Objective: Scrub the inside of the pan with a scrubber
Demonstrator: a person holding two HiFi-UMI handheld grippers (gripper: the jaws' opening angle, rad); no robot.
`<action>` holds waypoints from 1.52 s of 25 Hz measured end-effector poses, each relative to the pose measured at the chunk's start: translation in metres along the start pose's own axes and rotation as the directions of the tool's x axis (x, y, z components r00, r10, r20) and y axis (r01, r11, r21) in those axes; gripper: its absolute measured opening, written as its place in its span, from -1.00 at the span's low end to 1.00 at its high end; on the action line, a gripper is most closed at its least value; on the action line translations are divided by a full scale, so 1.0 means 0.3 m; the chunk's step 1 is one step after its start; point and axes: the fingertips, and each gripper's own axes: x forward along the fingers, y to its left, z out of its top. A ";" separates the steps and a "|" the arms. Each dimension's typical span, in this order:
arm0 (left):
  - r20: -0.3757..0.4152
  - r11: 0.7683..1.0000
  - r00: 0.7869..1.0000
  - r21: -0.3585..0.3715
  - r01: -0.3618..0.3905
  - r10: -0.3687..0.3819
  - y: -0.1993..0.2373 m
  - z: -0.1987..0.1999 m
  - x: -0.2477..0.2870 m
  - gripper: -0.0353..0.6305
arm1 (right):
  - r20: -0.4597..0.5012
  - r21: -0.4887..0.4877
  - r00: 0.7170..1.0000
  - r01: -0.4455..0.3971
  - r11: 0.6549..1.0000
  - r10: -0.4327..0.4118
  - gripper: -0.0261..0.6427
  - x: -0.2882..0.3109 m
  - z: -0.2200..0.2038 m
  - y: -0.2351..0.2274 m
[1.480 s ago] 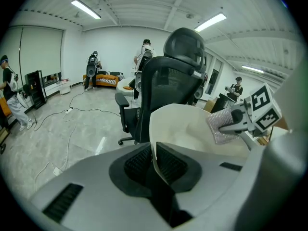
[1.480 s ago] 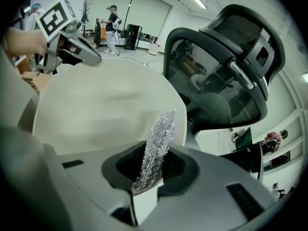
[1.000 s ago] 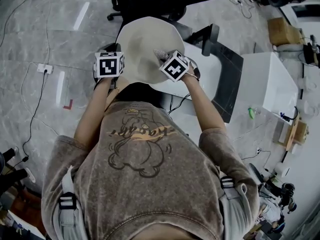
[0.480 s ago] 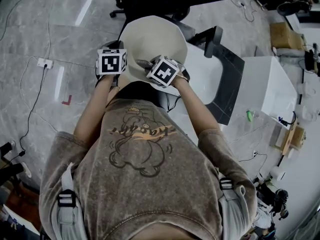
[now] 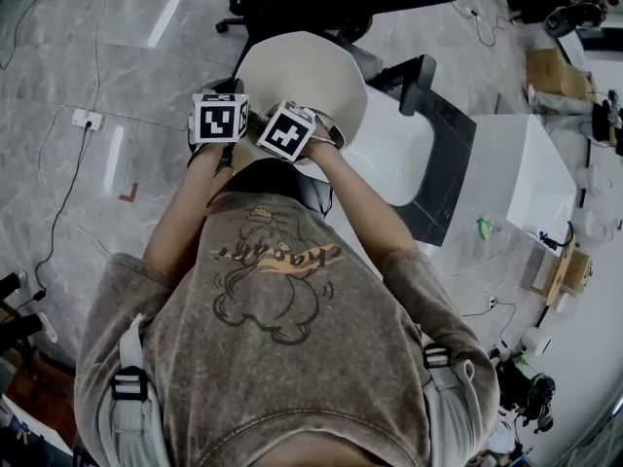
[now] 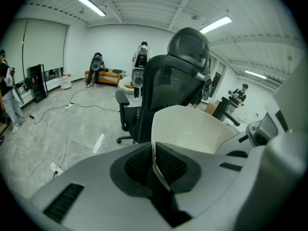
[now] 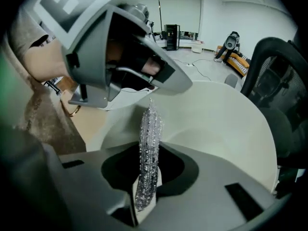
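The biggest thing for me is the pan [image 5: 304, 71], a pale and wide one. It stands on no support. It hangs in the air in front of the person and is tilted with its inside toward them. A black office chair [image 6: 168, 81] is behind it and a white table [image 5: 394, 154] is at its right side.

My left gripper [image 6: 154, 164] is closed on the thin rim of the pan. The wall passes between the two ribbed pads [image 6: 170, 164], and this is the only hold on it. I judge the pan to be stiff and smooth, maybe a little slippery, and not very heavy. With a pinch on the rim alone, however, it can turn in the jaws if I push hard. So I would keep this grip deep on the rim and press gently, close to it.

My right gripper [image 7: 146, 184] is inside the pan, just beside the left one. It is clamped on the scrubber [image 7: 149, 138], a glittering silver mesh piece that stands up out of the jaws. The scrubber looks soft, light and easy to squash. Holding it at its lower part leaves the tip free for rubbing.
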 end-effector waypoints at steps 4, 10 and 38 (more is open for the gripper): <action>0.000 1.000 1.000 -0.008 0.007 -0.007 0.002 0.004 0.001 -0.78 | -0.026 0.024 0.999 0.025 0.999 -0.024 -0.70 0.025 0.008 -0.048; -0.003 1.000 1.000 -0.004 0.024 -0.024 -0.001 0.004 0.000 -0.79 | -0.006 0.011 0.996 0.087 0.996 -0.087 -0.70 0.064 0.031 -0.139; 0.001 1.000 1.000 0.004 0.029 -0.029 -0.001 0.007 -0.002 -0.79 | -0.138 0.135 0.912 0.403 0.905 -0.385 -0.70 -0.047 -0.268 -0.578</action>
